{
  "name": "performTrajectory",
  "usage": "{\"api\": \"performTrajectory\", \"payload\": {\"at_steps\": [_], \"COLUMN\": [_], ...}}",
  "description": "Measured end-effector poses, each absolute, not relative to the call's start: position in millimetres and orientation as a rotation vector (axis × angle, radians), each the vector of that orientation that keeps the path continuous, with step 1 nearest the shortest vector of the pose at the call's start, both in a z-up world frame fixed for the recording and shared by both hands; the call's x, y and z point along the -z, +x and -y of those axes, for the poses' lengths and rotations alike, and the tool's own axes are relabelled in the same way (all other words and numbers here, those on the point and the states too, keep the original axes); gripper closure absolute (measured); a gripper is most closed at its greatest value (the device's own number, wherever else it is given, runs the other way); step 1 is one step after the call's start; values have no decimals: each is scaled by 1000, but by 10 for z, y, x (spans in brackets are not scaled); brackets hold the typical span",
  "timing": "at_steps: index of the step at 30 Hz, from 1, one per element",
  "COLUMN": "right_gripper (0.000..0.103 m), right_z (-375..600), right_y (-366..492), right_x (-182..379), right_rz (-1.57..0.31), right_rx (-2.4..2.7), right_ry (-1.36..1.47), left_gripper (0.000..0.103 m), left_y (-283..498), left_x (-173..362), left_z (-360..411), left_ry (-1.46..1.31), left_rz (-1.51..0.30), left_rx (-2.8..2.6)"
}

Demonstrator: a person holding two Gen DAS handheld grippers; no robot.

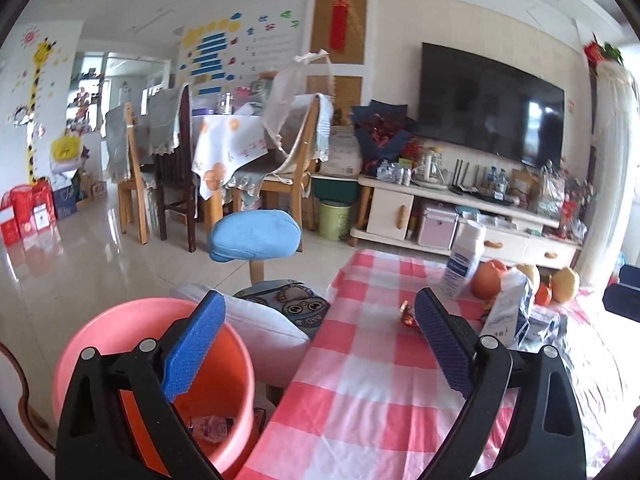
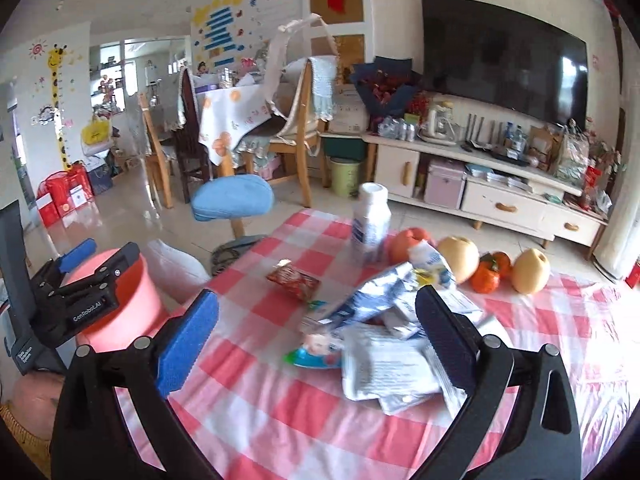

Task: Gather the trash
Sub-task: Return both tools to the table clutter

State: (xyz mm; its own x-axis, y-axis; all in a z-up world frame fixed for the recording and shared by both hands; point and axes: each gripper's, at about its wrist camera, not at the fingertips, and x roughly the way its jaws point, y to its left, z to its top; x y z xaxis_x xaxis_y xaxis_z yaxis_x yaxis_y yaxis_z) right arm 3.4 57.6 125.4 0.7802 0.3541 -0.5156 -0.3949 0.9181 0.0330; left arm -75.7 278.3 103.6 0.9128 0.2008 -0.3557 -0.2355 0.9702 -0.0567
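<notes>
Item: trash collection, partly done.

Receptacle: pink bucket [image 1: 152, 380], on the floor just beside the left edge of the surface [image 1: 360, 380], which is covered in a red-and-white check cloth. At least one crumpled wrapper [image 1: 214, 428] lies at its bottom, so some trash appears to be already in. How much more the bucket holds cannot be told; the gripper blocks part of the inside.

Left gripper [image 1: 316, 336]: spread wide, nothing between its blue pads. One finger hangs over the bucket's mouth, the other over the cloth. In the right wrist view it shows above the bucket's rim.

Right gripper [image 2: 316, 336]: spread wide, empty, held over the near part of the surface and facing the pile of litter.

Trash left on the surface:
- crushed blue-and-white carton [image 2: 372, 300], mid-pile
- white printed packets [image 2: 384, 368], flat, nearest the right gripper
- colourful wrapper [image 2: 316, 350], partly under the packets
- red snack wrapper [image 2: 294, 280], lying apart, towards the bucket side
- white bottle [image 2: 370, 220], upright at the far side; whether it is empty cannot be told

Not trash, by the look of it: an apple [image 2: 408, 244], two pears [image 2: 460, 258] and tangerines [image 2: 490, 274] in a row behind the pile.

Assessment: early to middle stage. Most visible litter is yet to be lifted; the pile in front of the right gripper is the obvious remainder.
</notes>
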Motion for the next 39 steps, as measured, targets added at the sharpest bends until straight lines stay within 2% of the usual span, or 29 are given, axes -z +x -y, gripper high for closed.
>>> {"api": "performTrajectory", "payload": {"at_steps": [25, 32, 39], "right_gripper": [4, 4, 4], "right_z": [633, 1002, 1256], "right_y": [249, 383, 619], "right_x": [-1271, -1199, -972], "right_rz": [-603, -663, -792], "right_rx": [-224, -208, -231], "right_ry": [28, 126, 257], "left_gripper": [8, 8, 8], "left_y": [-478, -241, 170], "left_x": [-874, -779, -711], "left_z": [-1825, -1760, -1634], "left_ry": [-33, -146, -140], "left_rz": [-451, -538, -601], "left_rx": [45, 199, 325]}}
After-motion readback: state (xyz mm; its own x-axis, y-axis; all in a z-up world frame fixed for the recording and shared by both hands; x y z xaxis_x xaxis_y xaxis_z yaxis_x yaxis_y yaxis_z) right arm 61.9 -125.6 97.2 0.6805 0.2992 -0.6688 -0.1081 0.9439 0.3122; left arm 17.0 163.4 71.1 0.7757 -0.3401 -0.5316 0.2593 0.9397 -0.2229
